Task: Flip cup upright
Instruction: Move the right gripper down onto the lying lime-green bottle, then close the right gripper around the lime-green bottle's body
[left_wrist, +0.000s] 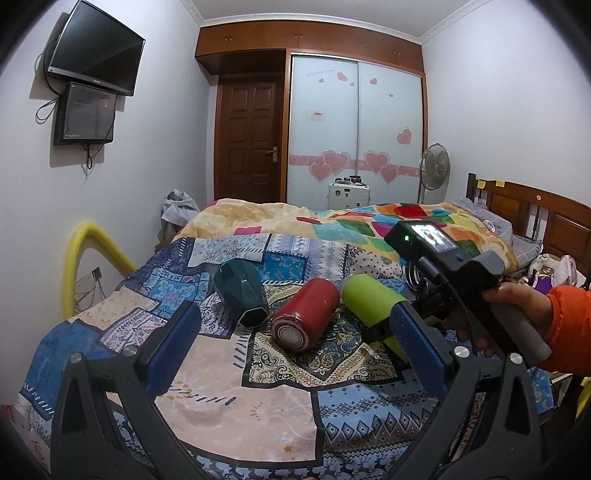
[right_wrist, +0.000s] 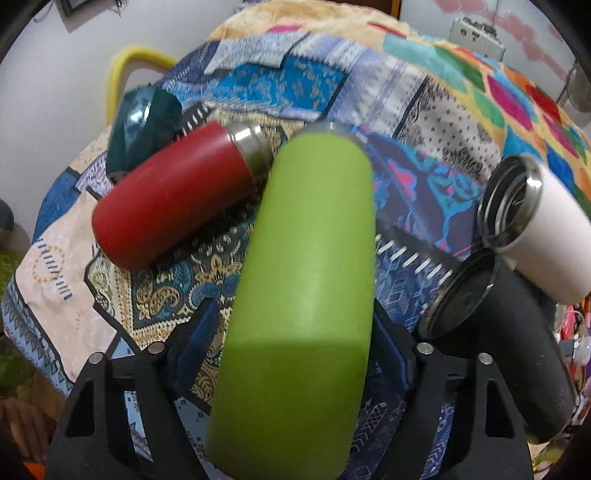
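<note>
Right tongs (right_wrist: 291, 354): closed on the green cup (right_wrist: 303, 288), blue pads pressed against both flanks of its lower body. The cup runs forward and slightly up from between the fingers, its far end tilted away over the bedspread (right_wrist: 184, 280); whether it touches the bed cannot be told. In the left wrist view the same green cup (left_wrist: 369, 306) lies slanted beside the right tongs (left_wrist: 391, 325), with the right hand (left_wrist: 517, 310) on the grip.

Left tongs (left_wrist: 295, 350): spread wide, holding nothing, fingers raised above the bedspread (left_wrist: 207, 369).

Ahead of the left tongs, between the finger lines, a red cup (left_wrist: 304, 319) lies on its side, base toward the camera. Left of it lies a dark teal faceted cup (left_wrist: 242, 295), also on its side. The red cup (right_wrist: 177, 195) sits just left of the green cup, metal collar near it. To the right of the right tongs: a white cup (right_wrist: 535, 225) and a black cup (right_wrist: 509, 332), both tipped over.
</note>
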